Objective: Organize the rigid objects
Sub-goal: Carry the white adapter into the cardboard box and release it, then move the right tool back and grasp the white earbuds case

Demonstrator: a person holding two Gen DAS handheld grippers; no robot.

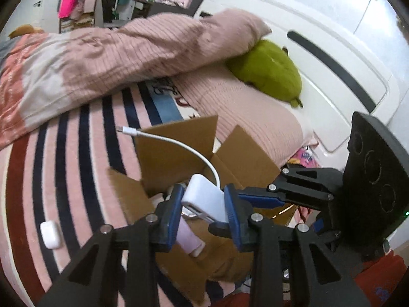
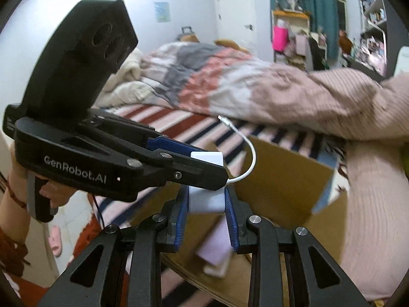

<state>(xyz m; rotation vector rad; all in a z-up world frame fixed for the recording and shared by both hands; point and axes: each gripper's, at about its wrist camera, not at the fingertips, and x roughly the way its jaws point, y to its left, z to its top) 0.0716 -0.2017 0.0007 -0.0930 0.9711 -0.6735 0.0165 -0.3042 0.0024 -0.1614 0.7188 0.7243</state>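
A white adapter (image 1: 204, 197) with a short white cable (image 1: 176, 143) is held above an open cardboard box (image 1: 176, 153) that sits on a striped bed cover (image 1: 76, 153). Both grippers are clamped on it at once. The left gripper (image 1: 204, 204) is closed on the adapter's two long sides, its blue pads (image 1: 176, 209) pressed flat against the white shell. The right gripper (image 2: 207, 202) is closed on the same adapter from another side; in the left wrist view it is seen coming in from the right, its tips (image 1: 255, 197) meeting the adapter's edge. In the right wrist view the left gripper (image 2: 204, 163) crosses from the left, carried by a hand (image 2: 55, 192) with a red cord at the wrist.

The cable is seen curving up from the adapter, its plug end (image 1: 126, 129) free in the air over a box flap. Inside the box, below the adapter, a pale lilac item (image 1: 190, 240) is lying; what it is cannot be told. A small white case (image 1: 51, 234) rests on the bed cover, well apart from the box. A pink ribbed quilt (image 1: 153, 46) is heaped behind the box, a pillow (image 1: 242, 112) beside it, and a green plush toy (image 1: 268, 71) is lying on the pillow against a white headboard (image 1: 319, 51).
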